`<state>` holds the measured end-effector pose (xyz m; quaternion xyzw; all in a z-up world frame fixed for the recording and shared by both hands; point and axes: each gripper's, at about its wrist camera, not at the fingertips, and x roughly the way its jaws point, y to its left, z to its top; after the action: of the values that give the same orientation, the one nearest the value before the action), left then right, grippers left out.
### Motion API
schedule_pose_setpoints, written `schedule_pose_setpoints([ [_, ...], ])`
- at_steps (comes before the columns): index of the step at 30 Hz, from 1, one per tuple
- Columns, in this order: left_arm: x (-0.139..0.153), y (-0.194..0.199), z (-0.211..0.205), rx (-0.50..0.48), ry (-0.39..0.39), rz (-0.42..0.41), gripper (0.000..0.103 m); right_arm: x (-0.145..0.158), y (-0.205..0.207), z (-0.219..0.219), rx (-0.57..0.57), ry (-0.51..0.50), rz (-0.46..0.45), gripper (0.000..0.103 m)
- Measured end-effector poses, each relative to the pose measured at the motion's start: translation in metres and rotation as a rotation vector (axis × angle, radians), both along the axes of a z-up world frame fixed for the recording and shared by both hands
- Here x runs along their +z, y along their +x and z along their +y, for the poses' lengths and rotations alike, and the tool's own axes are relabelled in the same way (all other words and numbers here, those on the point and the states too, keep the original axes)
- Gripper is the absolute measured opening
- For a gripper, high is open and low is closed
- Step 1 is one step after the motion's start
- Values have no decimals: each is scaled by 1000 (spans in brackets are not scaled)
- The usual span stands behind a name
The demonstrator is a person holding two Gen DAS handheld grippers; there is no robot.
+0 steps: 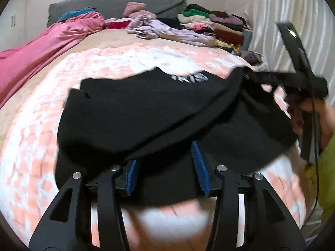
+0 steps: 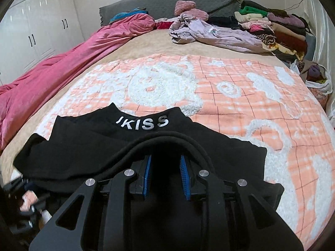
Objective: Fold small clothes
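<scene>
the black top point(image 2: 129, 146), collar lettered in white, lies on the peach-and-white blanket point(image 2: 240, 104) near the bed's near edge. the step in hand looks like the lengthwise fold: its hem end is lifted and carried toward the collar.

the right claw point(image 2: 165, 175) has a doubled fold of the black cloth arched over its blue pads point(image 2: 185, 177); the jaws stand narrowly apart and seem clenched on the fabric, though the cloth hides the contact. the left claw point(image 1: 167, 167) stands with jaws partly apart, cloth draped over and between the pads; whether it grips or has let go i cannot tell, as that view is blurred.

next, i judge, both corners must be laid down level, short of the lettering, then released and the crease smoothed.

around: a pink quilt point(image 2: 62, 62) along the bed's left edge, a lilac garment point(image 2: 219, 33) and stacked clothes point(image 2: 278, 27) at the far right corner, a grey headboard cover point(image 2: 167, 2). all lie well apart from the top; nothing blocks the fold.
</scene>
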<state>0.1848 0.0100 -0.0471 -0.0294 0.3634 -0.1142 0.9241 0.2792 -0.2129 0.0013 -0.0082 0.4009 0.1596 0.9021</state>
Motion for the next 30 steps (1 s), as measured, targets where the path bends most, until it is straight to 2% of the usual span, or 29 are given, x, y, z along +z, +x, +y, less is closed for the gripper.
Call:
schedule_pose_setpoints([
  [5, 13, 25, 25, 82, -48, -13, 44, -1, 6, -1, -12, -4, -3, 24],
  [11, 16, 47, 52, 195, -86, 2, 44, 0, 7, -3, -19, -15, -15, 24],
  [15, 15, 57, 73, 265, -164, 24, 44, 2, 11, -5, -33, -29, -19, 25],
  [17, 17, 59, 80, 306, -172, 27, 48, 2, 12, -6, -39, -30, -20, 26],
  [21, 16, 65, 96, 369, -232, 55, 48, 1, 13, -8, -49, -45, -23, 31],
  [26, 18, 62, 101, 377, -195, 36, 52, 18, -2, -21, -64, -28, -86, 43],
  [30, 21, 54, 94, 331, -113, 2, 54, 31, -17, -49, -119, -3, -125, 48],
])
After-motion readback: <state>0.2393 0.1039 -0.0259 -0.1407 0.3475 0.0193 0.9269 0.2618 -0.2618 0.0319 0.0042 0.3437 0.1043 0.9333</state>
